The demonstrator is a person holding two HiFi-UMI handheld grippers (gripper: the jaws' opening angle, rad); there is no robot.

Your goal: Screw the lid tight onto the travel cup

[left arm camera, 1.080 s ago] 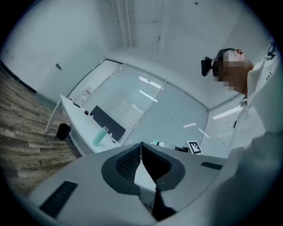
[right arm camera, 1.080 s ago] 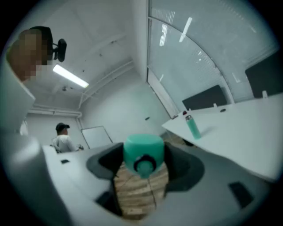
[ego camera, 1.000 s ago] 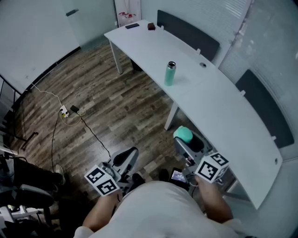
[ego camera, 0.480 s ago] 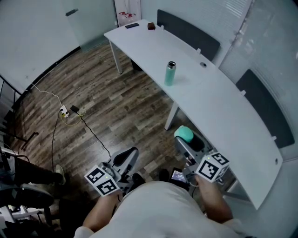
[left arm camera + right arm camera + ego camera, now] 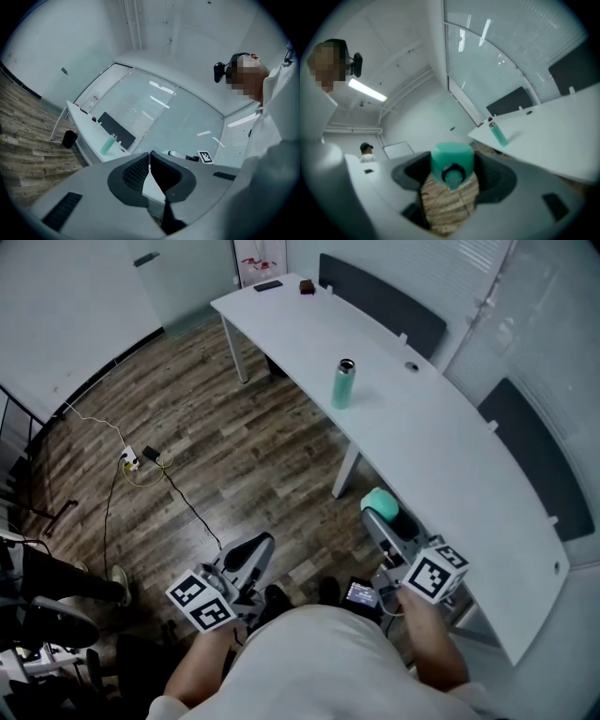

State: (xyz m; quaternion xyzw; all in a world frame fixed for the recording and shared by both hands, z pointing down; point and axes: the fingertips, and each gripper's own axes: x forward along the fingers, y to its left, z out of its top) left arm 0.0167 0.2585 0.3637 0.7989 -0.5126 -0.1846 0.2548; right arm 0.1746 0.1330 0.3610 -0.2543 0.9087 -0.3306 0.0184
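Left tongs (image 5: 150, 157) closed (right tongs (image 5: 452, 163) clamped)

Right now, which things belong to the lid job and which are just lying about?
Job: travel cup; teal lid, held in the right gripper.
Lying about: power strip; dark flat item; small box.

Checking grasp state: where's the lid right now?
Head view, lower right: the teal lid sits clamped in the right gripper beside the edge of the white table, far from the cup standing on it.

No legible text, square markers on left claw cube (image 5: 203, 604), right claw cube (image 5: 434, 573)
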